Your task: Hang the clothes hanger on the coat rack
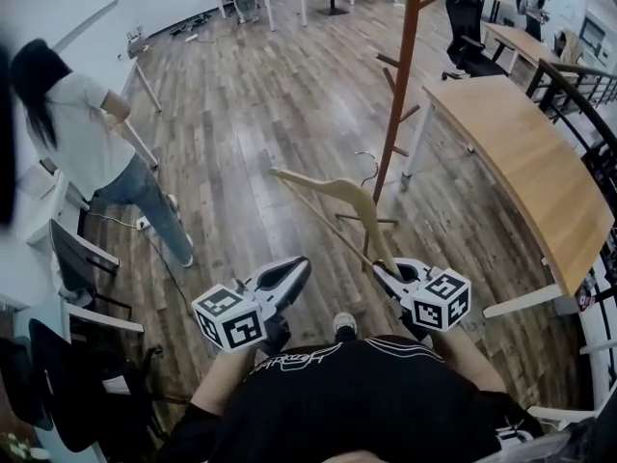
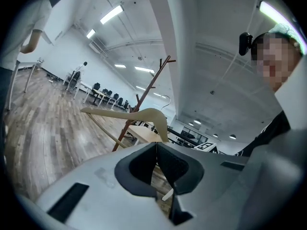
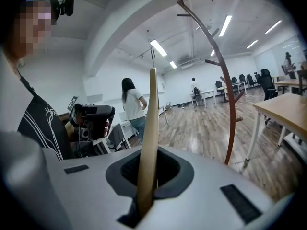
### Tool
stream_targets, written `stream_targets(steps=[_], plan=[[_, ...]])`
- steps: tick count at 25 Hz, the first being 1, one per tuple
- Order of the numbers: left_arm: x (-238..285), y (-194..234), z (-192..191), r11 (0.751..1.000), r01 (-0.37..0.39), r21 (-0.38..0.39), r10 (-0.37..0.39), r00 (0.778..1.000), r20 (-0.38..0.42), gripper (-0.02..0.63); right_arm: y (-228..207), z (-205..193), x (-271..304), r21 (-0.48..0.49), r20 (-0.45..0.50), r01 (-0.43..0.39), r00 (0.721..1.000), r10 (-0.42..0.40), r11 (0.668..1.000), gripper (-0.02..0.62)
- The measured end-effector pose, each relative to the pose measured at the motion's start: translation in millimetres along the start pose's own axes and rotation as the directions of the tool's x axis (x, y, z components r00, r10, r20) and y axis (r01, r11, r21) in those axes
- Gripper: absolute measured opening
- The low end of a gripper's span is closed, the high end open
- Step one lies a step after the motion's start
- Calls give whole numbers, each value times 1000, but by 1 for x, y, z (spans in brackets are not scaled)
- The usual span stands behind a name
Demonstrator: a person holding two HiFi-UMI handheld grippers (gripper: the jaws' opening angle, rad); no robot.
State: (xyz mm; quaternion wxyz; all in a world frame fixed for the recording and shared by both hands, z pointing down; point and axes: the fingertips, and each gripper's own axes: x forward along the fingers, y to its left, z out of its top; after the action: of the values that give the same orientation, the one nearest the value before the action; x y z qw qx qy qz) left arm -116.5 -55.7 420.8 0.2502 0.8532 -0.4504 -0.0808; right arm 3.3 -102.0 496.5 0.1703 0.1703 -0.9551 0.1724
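1. Hanger (image 1: 328,183) is up in the air over the floor (image 1: 270,95), with one end clamped in the right gripper (image 1: 386,276), jaws tight on the wood.
2. Its hook is near the coat rack (image 1: 403,66) pole, not hung yet.
3. Left gripper (image 1: 294,270) has its jaws together and holds nothing.

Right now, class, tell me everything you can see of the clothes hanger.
The hanger is pale wood: curved shoulders, a thin lower bar, a wire hook on top. The right gripper is shut on one shoulder end and holds it in the air, short of the brown coat rack, not hung on any peg. Nothing else touches it.
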Motion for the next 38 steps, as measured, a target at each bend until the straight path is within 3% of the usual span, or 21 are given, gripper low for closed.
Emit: stream_targets(steps=[6, 12, 22, 38], plan=[[69, 53, 40, 1000, 2, -8, -2, 1000, -19, 8, -72, 39, 38, -1, 6, 4, 1000, -4, 1000, 38], [128, 72, 70, 999, 31, 25, -31, 999, -26, 8, -130, 69, 49, -17, 21, 17, 1000, -17, 1000, 38], [162, 79, 99, 996, 75, 56, -75, 997, 4, 8, -166, 105, 44, -50, 77, 67, 995, -63, 996, 38], [234, 136, 145, 980, 193, 38, -190, 979, -72, 8, -233, 151, 68, -25, 98, 192, 977, -189, 981, 38]])
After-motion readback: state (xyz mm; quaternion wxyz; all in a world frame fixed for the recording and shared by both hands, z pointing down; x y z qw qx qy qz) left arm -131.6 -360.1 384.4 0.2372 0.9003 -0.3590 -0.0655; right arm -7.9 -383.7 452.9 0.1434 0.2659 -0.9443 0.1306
